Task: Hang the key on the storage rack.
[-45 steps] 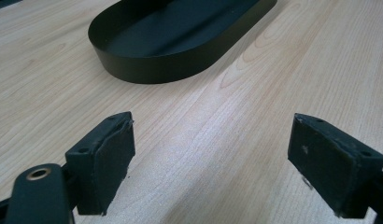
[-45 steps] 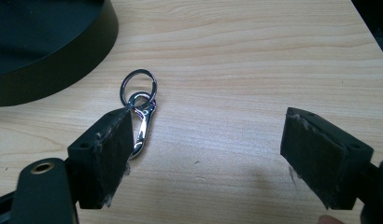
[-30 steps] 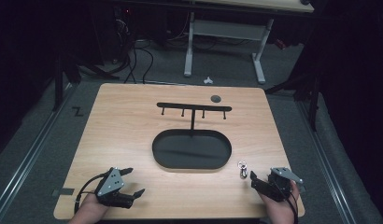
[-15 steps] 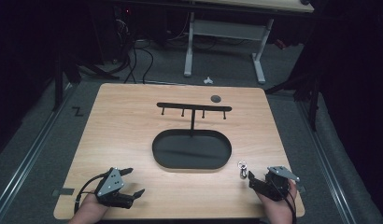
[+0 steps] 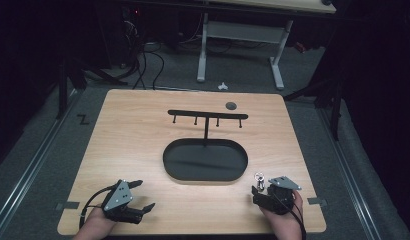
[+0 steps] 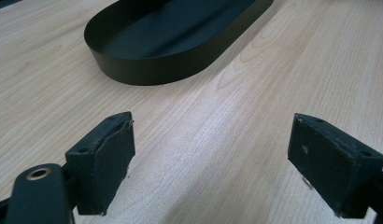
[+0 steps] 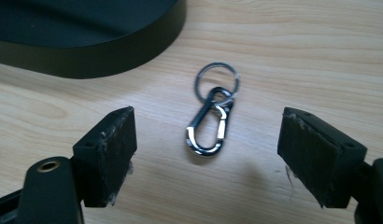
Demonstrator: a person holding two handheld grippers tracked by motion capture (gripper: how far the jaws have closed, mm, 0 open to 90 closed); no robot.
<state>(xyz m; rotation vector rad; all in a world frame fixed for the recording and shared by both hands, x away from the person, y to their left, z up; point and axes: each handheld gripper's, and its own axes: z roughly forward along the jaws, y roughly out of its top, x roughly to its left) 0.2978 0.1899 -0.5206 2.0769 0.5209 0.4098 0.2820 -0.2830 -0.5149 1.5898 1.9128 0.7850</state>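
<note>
Dark room, wood bench | our right gripper fingers spread round carabiner; left gripper spread, empty | risk: flat clip slips when pinched, skids toward tray

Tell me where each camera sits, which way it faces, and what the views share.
High view: above the person's side, looking forward and down on the table; both hands, the left gripper and right gripper show.
Left gripper view: rides the left gripper, looking between its open jaws toward the black tray.
Right gripper view: rides the right gripper, looking down on the carabiner between its open jaws.
All three views show the tray; the high view and right gripper view share the carabiner.
</note>
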